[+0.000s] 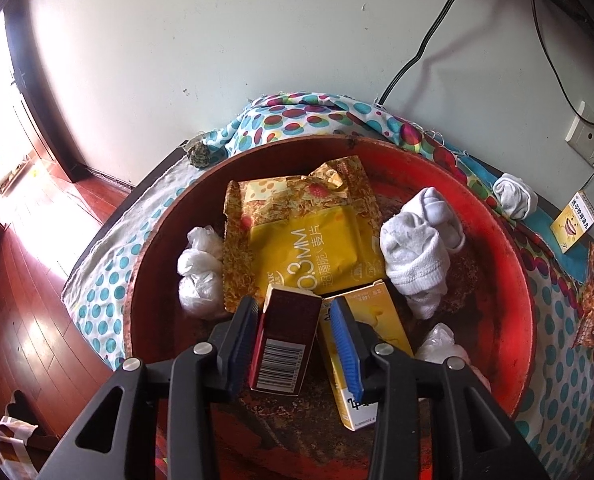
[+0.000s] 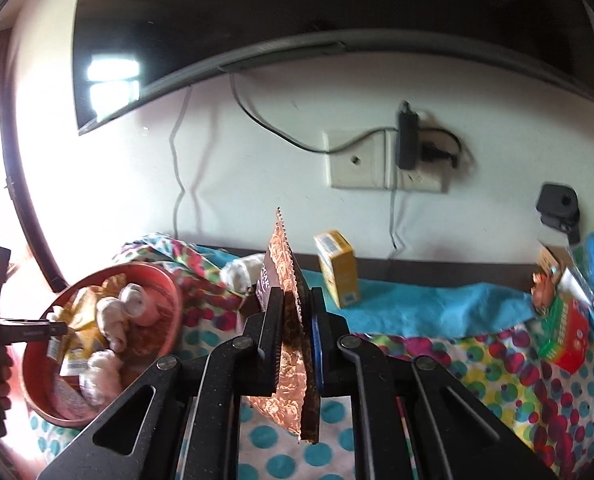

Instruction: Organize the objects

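Note:
My left gripper (image 1: 293,320) hangs over a round red basin (image 1: 497,240). A dark red box with a barcode (image 1: 285,344) sits between its fingers, touching the left pad, with a gap to the right blue pad. Under it lie a yellow carton (image 1: 377,320), a yellow snack bag (image 1: 297,236), white socks (image 1: 417,252) and white plastic bundles (image 1: 199,268). My right gripper (image 2: 295,316) is shut on a brown-and-copper snack packet (image 2: 285,308), held on edge above the dotted cloth (image 2: 477,368). The basin (image 2: 97,336) is at its left.
On the cloth stand a small yellow box (image 2: 337,272), a rolled white sock (image 1: 515,196) and a red-green box (image 2: 565,328). A smiley yellow box (image 1: 575,226) leans by the wall. Wall sockets with cables (image 2: 389,164) and a dark screen (image 2: 257,12) are behind. Wooden floor (image 1: 37,260) lies left.

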`<state>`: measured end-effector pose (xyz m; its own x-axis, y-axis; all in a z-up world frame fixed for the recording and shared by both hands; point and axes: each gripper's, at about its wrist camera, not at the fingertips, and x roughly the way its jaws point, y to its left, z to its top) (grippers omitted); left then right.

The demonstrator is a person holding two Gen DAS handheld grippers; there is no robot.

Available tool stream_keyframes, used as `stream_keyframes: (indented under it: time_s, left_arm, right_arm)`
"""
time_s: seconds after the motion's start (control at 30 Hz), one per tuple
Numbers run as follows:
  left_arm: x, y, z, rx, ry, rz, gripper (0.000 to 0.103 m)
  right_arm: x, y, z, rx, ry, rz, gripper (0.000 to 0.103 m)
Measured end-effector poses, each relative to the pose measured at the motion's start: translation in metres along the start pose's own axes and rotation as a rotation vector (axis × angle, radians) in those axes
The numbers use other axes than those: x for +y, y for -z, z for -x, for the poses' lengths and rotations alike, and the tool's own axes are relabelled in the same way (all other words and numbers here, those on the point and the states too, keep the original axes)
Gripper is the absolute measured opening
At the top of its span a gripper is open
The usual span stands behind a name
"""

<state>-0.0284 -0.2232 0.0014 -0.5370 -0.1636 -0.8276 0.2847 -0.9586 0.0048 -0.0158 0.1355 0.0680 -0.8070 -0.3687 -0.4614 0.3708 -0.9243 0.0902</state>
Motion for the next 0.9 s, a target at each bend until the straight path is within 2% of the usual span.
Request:
stream_keyframes:
  time_s: [0.17, 0.37, 0.67, 0.9]
  left_arm:
    - [0.002, -0.002, 0.001, 0.000, 0.024, 0.014, 0.039]
    - [0.017, -0.004, 0.004, -0.011, 0.033, 0.078, 0.040]
    - [0.047, -0.005, 0.000, -0.006, 0.044, 0.193, 0.043]
    - [0.070, -0.005, -0.003, -0.010, 0.055, 0.282, 0.044]
  right_arm:
    - [0.031, -0.017, 0.004, -0.009, -0.059, 0.040, 0.011]
    - [0.076, -0.031, -0.007, 0.021, -0.183, 0.038, 0.011]
    - [0.166, -0.026, -0.042, 0.107, -0.404, 0.009, 0.011]
    - [0.219, -0.012, -0.081, 0.187, -0.460, 0.017, 0.011]
